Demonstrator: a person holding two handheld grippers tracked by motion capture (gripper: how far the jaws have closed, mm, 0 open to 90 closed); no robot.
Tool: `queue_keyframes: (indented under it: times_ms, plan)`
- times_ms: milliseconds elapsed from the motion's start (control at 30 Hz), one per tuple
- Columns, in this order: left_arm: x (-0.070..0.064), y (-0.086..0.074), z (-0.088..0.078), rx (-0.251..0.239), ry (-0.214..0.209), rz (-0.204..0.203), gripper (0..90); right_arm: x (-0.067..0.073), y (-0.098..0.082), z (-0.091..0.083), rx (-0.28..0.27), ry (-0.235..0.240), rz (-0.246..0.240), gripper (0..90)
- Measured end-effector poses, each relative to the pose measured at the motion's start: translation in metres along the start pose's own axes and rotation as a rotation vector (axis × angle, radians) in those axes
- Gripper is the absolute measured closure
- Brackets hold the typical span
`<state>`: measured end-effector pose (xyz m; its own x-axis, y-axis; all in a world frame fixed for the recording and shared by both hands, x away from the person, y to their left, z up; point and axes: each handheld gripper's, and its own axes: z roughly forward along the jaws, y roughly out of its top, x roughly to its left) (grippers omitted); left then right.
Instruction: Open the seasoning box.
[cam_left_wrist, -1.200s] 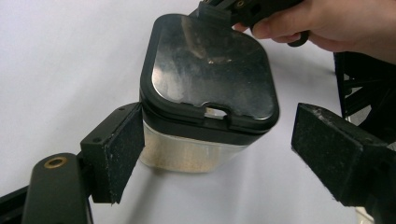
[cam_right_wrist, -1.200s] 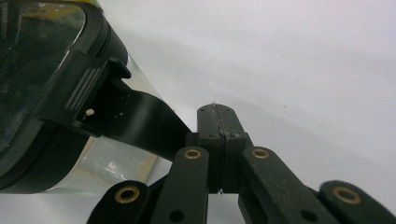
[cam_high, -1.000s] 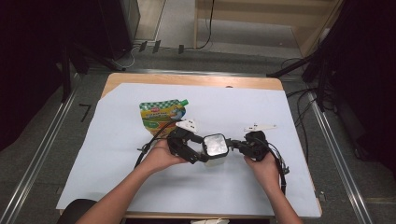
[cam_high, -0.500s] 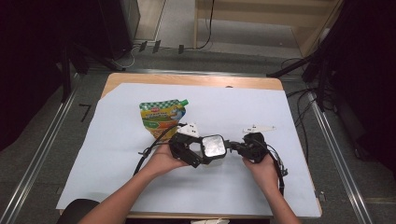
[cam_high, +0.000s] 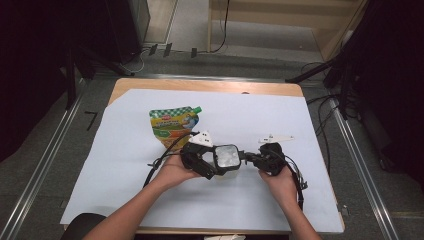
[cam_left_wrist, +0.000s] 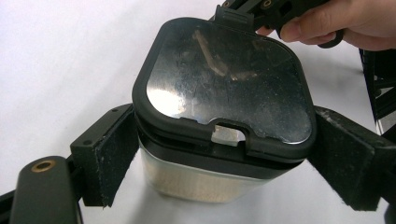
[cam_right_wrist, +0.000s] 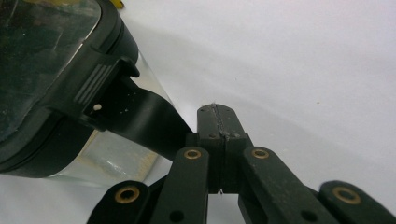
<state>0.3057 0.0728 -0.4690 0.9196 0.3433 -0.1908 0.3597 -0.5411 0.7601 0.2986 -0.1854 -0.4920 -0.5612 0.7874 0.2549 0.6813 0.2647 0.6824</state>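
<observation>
Lidded clear container (cam_high: 226, 159) at table (cam_high: 300, 125) front-centre, clamped by sides between left gripper (cam_left_wrist: 224, 163) pads. Right gripper (cam_right_wrist: 218, 122) jaws pressed together, beside lid latch tab (cam_right_wrist: 100, 88). Snack pouch (cam_high: 172, 125) behind.

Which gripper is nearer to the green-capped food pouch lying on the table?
Left. The left gripper sits just below the pouch, its jaws clamped around the black-lidded container. The right gripper lies farther right, beyond the container, jaws closed at its latch.
</observation>
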Motion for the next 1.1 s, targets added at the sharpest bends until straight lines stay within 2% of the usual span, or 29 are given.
queue_keyframes:
  times_ms: [367, 533, 733, 933, 1000, 1033, 1067, 1100]
  plan:
    - [-0.002, 0.004, -0.003, -0.018, -0.002, 0.018, 14.3, 0.002, 0.0, -0.001, 0.0, 0.0, -0.006, 90.0]
    - [-0.006, 0.009, -0.004, -0.016, -0.007, 0.05, 14.2, 0.005, 0.0, -0.001, 0.001, -0.005, -0.022, 90.0]
    - [-0.008, 0.014, -0.008, -0.026, -0.009, 0.058, 14.4, 0.007, 0.0, -0.003, 0.0, 0.001, -0.03, 90.0]
    - [-0.009, 0.019, -0.012, -0.047, -0.02, 0.047, 15.1, 0.009, -0.001, -0.004, -0.001, 0.004, -0.033, 90.0]
    - [-0.009, 0.02, -0.014, -0.069, -0.061, 0.021, 21.9, 0.01, -0.001, -0.005, -0.004, 0.008, -0.03, 90.0]
    - [-0.009, 0.02, -0.015, -0.084, -0.096, 0.008, 30.3, 0.01, -0.002, -0.005, 0.0, 0.007, -0.03, 90.0]
    - [-0.01, 0.021, -0.016, -0.084, -0.092, 0.013, 34.9, 0.011, -0.002, -0.005, -0.002, 0.007, -0.035, 90.0]
    - [-0.011, 0.022, -0.016, -0.078, -0.086, 0.017, 35.6, 0.012, -0.002, -0.006, -0.001, 0.007, -0.032, 90.0]
